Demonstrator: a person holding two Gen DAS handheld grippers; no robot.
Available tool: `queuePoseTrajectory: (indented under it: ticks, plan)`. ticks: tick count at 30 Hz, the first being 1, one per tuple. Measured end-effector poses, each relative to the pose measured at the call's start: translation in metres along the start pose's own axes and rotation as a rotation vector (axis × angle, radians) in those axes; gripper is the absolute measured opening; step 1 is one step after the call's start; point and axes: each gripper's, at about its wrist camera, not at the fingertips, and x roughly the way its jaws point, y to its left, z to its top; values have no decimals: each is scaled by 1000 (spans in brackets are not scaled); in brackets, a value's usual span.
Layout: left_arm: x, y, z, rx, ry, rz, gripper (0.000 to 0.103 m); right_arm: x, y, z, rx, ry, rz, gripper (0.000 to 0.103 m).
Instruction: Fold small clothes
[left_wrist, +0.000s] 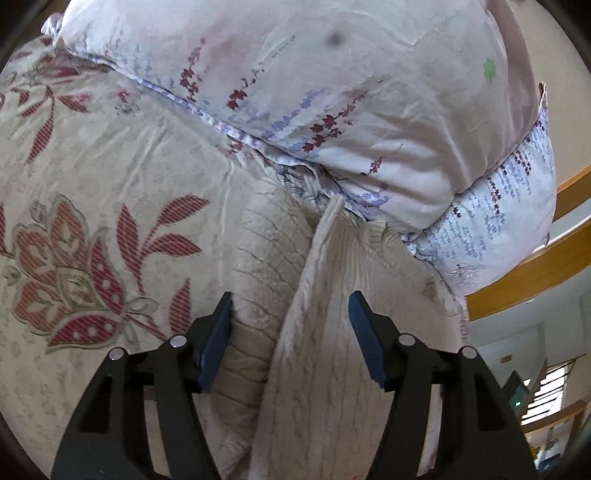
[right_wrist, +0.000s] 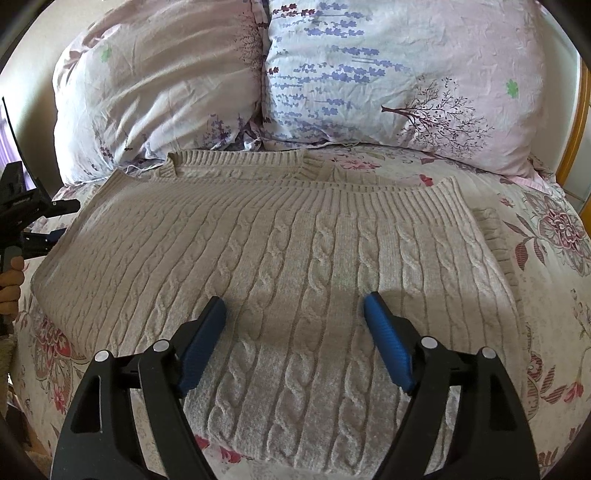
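Note:
A beige cable-knit sweater (right_wrist: 288, 266) lies folded flat on the bed, its ribbed hem laid across below the collar, a sleeve cuff sticking out at its right edge. My right gripper (right_wrist: 295, 310) is open and empty just above the sweater's near middle. My left gripper (left_wrist: 290, 306) is open at the sweater's left side, its jaws either side of a raised fold edge (left_wrist: 317, 266) without closing on it. The left gripper also shows at the left edge of the right wrist view (right_wrist: 44, 236).
The bed has a flowered sheet (left_wrist: 92, 221). Two floral pillows (right_wrist: 159, 85) (right_wrist: 406, 74) lie at the head, just behind the sweater. A wooden bed frame (left_wrist: 535, 273) runs along the right side.

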Motion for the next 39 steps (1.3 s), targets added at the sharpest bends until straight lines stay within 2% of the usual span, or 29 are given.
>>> queuePoseTrajectory:
  ticks: [5, 10, 14, 23, 26, 32, 35, 39]
  plan:
    - [6, -2, -2, -11, 17, -26, 52, 0, 1, 0, 2, -4, 4, 80]
    - [10, -1, -4, -32, 26, -32, 36, 0, 1, -1, 6, -6, 2, 81]
    - [11, 1, -3, -48, 32, -43, 30, 0, 1, -1, 6, -6, 3, 81]
    - [14, -3, -4, -44, 32, -28, 30, 0, 1, -1, 6, -8, 3, 81]
    - [12, -6, -6, -41, 22, -35, 24, -1, 1, 0, 17, -10, 5, 81]
    - [-3, -31, -5, -40, -15, -159, 19, -9, -9, 4, 94, -23, 66, 81]
    - [-10, -54, -5, -30, -29, -250, 18, -18, -18, 7, 151, -49, 123, 81]
    - [-7, -96, -8, -8, -36, -375, 17, -31, -28, 10, 186, -97, 139, 81]
